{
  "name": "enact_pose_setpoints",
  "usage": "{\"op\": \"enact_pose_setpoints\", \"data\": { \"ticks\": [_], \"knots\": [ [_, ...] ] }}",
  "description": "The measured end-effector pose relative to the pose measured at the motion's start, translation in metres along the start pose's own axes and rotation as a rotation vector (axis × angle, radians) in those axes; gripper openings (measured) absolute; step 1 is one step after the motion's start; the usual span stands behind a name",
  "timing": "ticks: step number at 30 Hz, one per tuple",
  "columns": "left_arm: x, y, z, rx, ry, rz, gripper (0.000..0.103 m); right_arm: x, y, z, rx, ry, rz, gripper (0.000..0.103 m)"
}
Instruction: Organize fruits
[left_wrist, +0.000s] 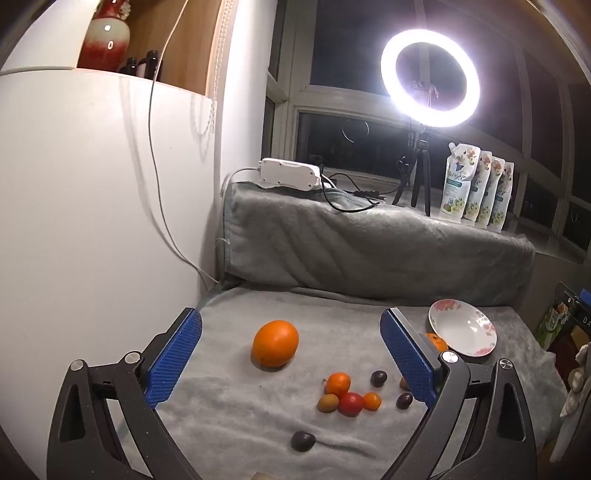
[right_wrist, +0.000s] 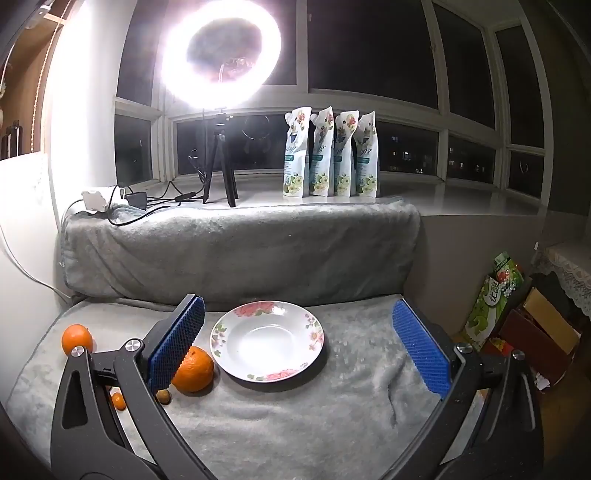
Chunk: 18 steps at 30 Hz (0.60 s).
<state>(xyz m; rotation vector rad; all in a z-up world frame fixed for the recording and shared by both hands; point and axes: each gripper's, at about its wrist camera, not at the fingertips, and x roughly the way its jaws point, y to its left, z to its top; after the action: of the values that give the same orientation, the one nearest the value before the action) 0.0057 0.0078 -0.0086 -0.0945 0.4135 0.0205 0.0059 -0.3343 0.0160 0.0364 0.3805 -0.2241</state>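
We list the following on the grey blanket (left_wrist: 229, 406) that covers the work surface.

Left gripper (left_wrist: 291, 354): we see its blue pads spread wide apart, nothing between them touching either pad. It hangs over the left part of the blanket.

Right gripper (right_wrist: 299, 347): likewise wide open and holding nothing, framing the plate.

Plate (right_wrist: 267, 339): white, with a flower border, empty, lying flat at the far right of the blanket.

Large orange (left_wrist: 275, 343): alone at the far left, well apart from the plate.

Second orange (right_wrist: 192, 369): just beside the plate's left rim; from the right wrist view the left pad covers part of it.

Small fruit cluster, near the middle: a small orange fruit (left_wrist: 338, 383), a red fruit (left_wrist: 351, 404), a greenish-brown fruit (left_wrist: 327, 403) and a tiny orange fruit (left_wrist: 371, 401), all touching or nearly so.

Dark fruits: one (left_wrist: 379, 378) on the far side of the cluster, one (left_wrist: 404, 400) right of it, and one (left_wrist: 303, 441) nearest us, apart from the rest.

Behind the blanket, on the sill: a lit ring light (left_wrist: 430, 77) on a small tripod, four printed pouches (right_wrist: 330, 151) standing in a row, and a white power strip (left_wrist: 290, 173) with cables.

At the far right, on the floor: boxes (right_wrist: 532, 332), partly in shadow.
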Motion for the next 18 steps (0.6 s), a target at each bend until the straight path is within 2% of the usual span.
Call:
{"op": "enact_pose_setpoints", "data": {
  "ticks": [18],
  "knots": [
    [-0.0032,-0.0019,0.0008,0.0,-0.001,-0.003,0.097,-0.0015,0.004,-0.0011,-0.01,0.005,0.004,0.103]
  ]
}}
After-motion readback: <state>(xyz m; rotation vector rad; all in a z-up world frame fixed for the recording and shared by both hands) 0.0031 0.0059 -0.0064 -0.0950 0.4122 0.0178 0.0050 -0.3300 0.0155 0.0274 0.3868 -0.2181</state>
